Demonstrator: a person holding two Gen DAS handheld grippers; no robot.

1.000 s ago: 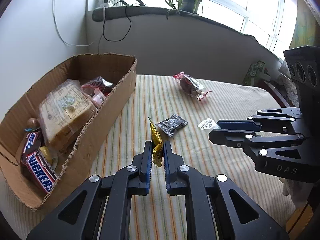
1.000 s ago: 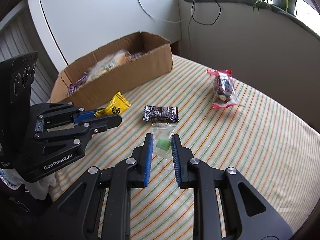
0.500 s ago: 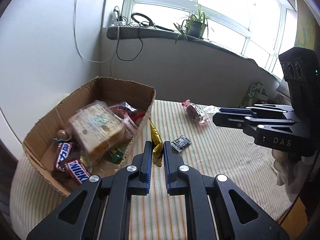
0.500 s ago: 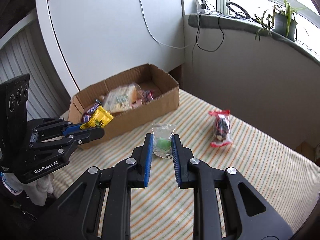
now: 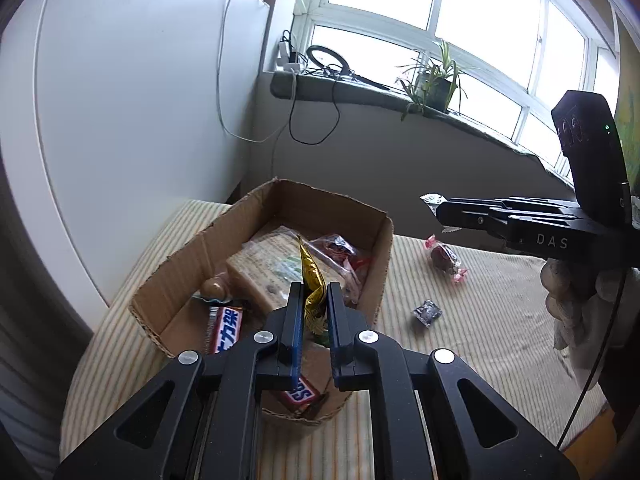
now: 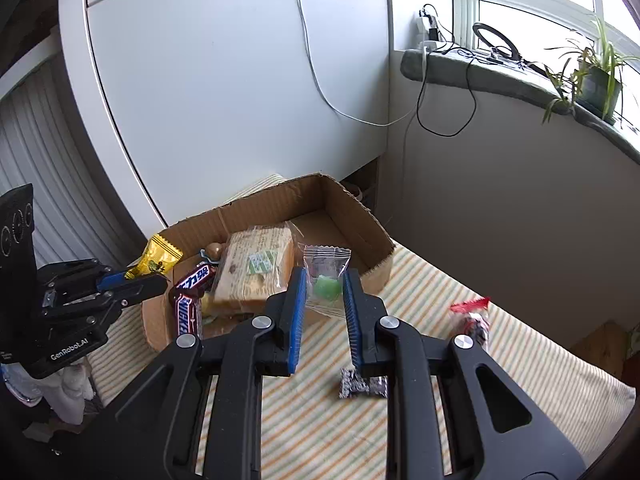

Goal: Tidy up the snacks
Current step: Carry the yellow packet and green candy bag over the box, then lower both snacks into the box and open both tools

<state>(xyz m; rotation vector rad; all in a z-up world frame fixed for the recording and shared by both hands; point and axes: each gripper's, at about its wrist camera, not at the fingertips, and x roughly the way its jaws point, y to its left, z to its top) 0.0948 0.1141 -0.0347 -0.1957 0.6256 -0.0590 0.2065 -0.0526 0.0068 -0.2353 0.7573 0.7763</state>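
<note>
The left gripper [image 6: 138, 276] hangs over the near left end of the cardboard box [image 6: 352, 204], its fingers squeezed tight on a yellow candy packet [image 6: 158, 256]. In the box lie a Snickers bar [image 6: 186, 314] and a wrapped cake [image 6: 254, 268]. The right gripper [image 6: 324, 292] pinches a clear bag with a green candy [image 6: 326, 280] above the box's right side. A black candy [image 6: 362, 386] and a red-ended snack [image 6: 472, 320] lie on the striped table [image 6: 520, 368], far right.
</note>
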